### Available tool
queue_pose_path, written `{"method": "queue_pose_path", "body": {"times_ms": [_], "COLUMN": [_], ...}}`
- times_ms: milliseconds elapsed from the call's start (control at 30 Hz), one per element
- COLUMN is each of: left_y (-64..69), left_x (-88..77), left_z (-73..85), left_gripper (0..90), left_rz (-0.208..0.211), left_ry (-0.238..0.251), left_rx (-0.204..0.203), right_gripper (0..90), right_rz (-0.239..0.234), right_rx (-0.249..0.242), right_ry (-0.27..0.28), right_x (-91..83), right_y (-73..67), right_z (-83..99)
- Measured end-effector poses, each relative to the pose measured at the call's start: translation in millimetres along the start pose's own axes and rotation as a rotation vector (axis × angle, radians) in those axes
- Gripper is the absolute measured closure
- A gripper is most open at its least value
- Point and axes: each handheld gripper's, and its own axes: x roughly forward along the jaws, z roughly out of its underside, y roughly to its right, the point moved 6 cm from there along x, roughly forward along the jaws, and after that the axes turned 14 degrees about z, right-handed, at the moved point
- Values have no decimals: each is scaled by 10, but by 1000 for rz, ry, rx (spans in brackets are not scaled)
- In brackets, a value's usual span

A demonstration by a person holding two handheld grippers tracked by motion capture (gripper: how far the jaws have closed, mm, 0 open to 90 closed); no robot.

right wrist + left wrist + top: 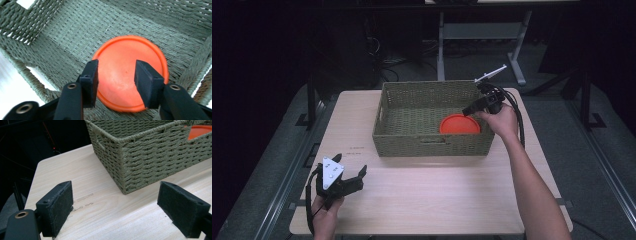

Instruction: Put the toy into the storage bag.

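An orange round plate (459, 124) lies flat on the floor of a green woven basket (387, 105), at its near right corner. My right gripper (470, 110) hangs over the basket's right end, pointing down at the plate. In the right gripper view the orange plate (117, 62) lies below the right gripper (116, 77), whose jaws stand apart with nothing between them. My left gripper (357, 176) rests low at the table's near left corner. Its jaws are wide apart in the left gripper view (115, 207), facing the basket's corner (125, 172).
The basket stands at the middle back of a light wooden table (427, 200). A cable (518, 117) trails from the right gripper along the table's right edge. Dark floor and desk legs (441, 45) lie beyond the table.
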Motion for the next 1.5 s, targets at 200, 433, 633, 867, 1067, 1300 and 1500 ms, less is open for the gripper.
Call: {"method": "queue_pose_path", "body": {"times_ms": [200,433,633,867,1067,1300,1500], "left_y": [4,12,11,16,27,28,30], "left_x": [-4,1,4,6,8,13,9], "left_z": [0,-2,-1,-2,-3,-1,-1], "left_gripper": [128,128,128,128,128,128,128], "left_rz": [1,3,2,3,5,5,4], "left_ry": [0,-4,-2,-1,-5,-8,-7], "left_rx": [1,6,6,8,9,7,9], "right_gripper": [460,413,396,361,346,317,307], "right_rz": [-29,-59,-84,-108,-125,-173,-182], "right_rx": [-3,-15,-12,-43,-67,-73,-94], "right_ry": [27,46,59,82,116,162,180], "right_x": [-104,-196,-245,-392,-544,-707,-779], "right_y": [-42,-78,-73,-108,-144,-152,-134], "right_z": [9,98,168,304,454,686,916]}}
